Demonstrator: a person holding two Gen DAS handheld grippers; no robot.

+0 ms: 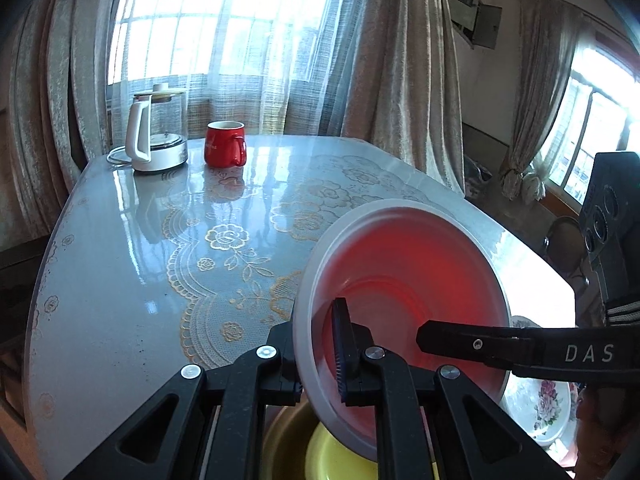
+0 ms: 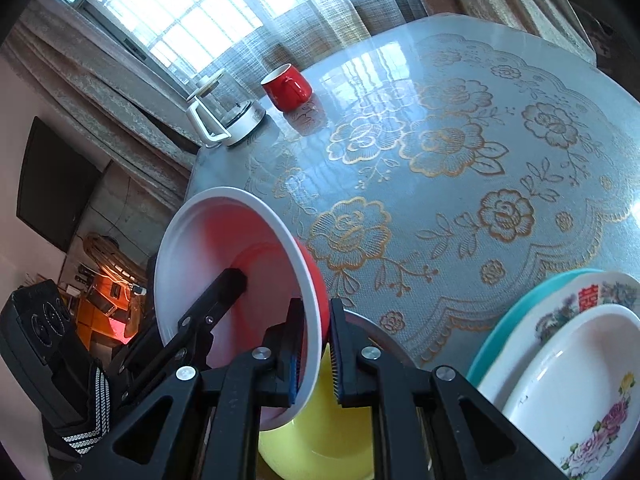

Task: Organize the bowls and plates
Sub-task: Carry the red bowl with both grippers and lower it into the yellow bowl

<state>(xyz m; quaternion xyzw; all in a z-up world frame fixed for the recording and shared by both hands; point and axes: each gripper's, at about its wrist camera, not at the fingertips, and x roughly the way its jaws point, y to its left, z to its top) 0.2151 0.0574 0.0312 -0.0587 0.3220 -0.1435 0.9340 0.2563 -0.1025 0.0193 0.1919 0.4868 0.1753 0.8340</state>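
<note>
Tilted on edge between both tongs, red-inside, white-rimmed plastic bowl [image 1: 404, 276], rim pinched by left gripper [image 1: 320, 360] and right gripper [image 2: 316, 344], directly above round yellow bowl [image 2: 320, 432], beside stacked floral plates [image 2: 572, 384].

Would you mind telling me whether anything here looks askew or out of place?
Only the red bowl stands out: it is tipped steeply on edge in the air above the yellow bowl, with the left tongs and right tongs each clamped on its rim. Nothing looks spilled or broken.
</note>
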